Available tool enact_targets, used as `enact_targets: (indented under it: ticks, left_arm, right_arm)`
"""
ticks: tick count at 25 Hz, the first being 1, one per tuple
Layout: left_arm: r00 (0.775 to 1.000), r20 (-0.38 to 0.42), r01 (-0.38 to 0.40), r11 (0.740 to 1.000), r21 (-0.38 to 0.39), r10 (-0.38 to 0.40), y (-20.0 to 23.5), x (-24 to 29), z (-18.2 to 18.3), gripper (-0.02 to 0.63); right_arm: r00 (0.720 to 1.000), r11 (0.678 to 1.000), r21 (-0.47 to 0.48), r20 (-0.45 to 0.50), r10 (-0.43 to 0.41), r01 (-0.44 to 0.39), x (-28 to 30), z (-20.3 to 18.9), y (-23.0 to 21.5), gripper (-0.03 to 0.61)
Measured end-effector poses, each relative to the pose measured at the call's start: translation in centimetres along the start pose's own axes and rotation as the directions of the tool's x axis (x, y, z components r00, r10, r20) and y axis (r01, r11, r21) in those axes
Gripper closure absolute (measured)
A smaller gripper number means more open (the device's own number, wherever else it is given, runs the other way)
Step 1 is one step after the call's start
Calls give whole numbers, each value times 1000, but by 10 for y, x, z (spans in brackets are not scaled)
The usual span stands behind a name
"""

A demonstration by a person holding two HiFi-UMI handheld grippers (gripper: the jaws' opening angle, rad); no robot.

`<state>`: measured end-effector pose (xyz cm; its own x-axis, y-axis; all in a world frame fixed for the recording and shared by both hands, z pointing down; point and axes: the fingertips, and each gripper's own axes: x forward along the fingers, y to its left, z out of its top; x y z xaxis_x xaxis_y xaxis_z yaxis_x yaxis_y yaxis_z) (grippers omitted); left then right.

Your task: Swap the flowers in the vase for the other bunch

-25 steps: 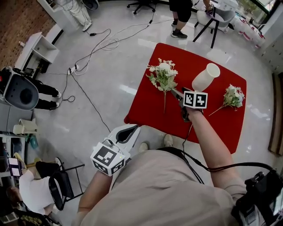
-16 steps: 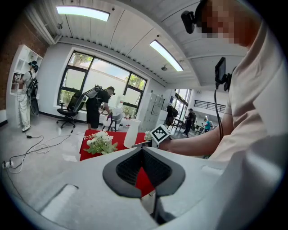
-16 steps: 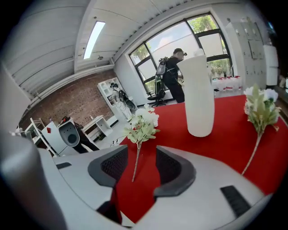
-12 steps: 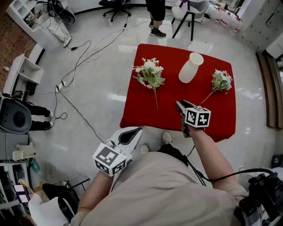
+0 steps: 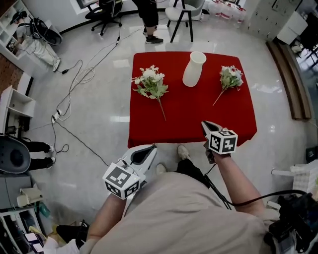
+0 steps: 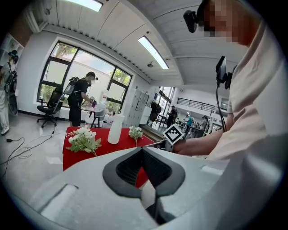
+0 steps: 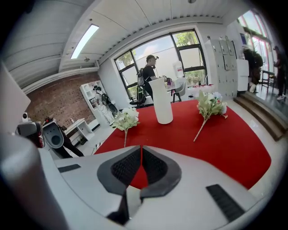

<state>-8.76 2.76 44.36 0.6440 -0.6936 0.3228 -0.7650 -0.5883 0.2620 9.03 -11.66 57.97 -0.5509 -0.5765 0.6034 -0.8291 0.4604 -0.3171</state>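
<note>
On the red table [image 5: 233, 116] a white vase [image 5: 194, 68] stands upright with nothing in it. A larger white bunch with green leaves [image 5: 150, 84] lies to its left, a smaller bunch [image 5: 230, 78] to its right. My right gripper [image 5: 206, 125] hovers over the table's near edge, well short of all three; its jaws have just closed and are shut with nothing between them. The right gripper view shows the vase [image 7: 162, 106] and both bunches [image 7: 125, 120] [image 7: 209, 105] ahead. My left gripper [image 5: 149, 149] is shut and empty, off the table's near left corner above the floor.
A person [image 5: 145, 15] and chairs [image 5: 181, 15] are beyond the table's far edge. Cables [image 5: 74, 84] trail over the floor at left, near white shelves [image 5: 15, 104]. My feet [image 5: 183, 151] are at the table's near edge. A step [image 5: 285, 74] runs along the right.
My right gripper has pulled back from beside the larger bunch's stem to the table's near edge, and its jaws have closed. The left gripper has hardly shifted.
</note>
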Motion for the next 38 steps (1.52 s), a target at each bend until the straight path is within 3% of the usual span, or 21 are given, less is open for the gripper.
enact_targets:
  ticks: [10, 21, 28, 35, 38]
  left_arm:
    - [996, -14, 84, 996, 24, -84, -20, -2, -10, 607]
    - [991, -25, 135, 990, 36, -134, -32, 5, -20, 607]
    - [991, -34, 131, 991, 24, -130, -33, 16, -21, 606]
    - [996, -31, 86, 996, 25, -85, -24, 43, -5, 606]
    - [997, -30, 74, 997, 28, -73, -21, 64, 4, 606]
  right_arm:
    - [999, 996, -87, 33, 14, -11, -61, -13, 38, 561]
    - [997, 995, -100, 70, 6, 1, -91, -9, 44, 561]
    - [995, 997, -73, 101, 20, -13, -92, 2, 25, 560]
    - [983, 999, -24, 174, 52, -48, -80, 44, -21, 557]
    - [980, 997, 36, 189, 62, -70, -71, 61, -53, 448]
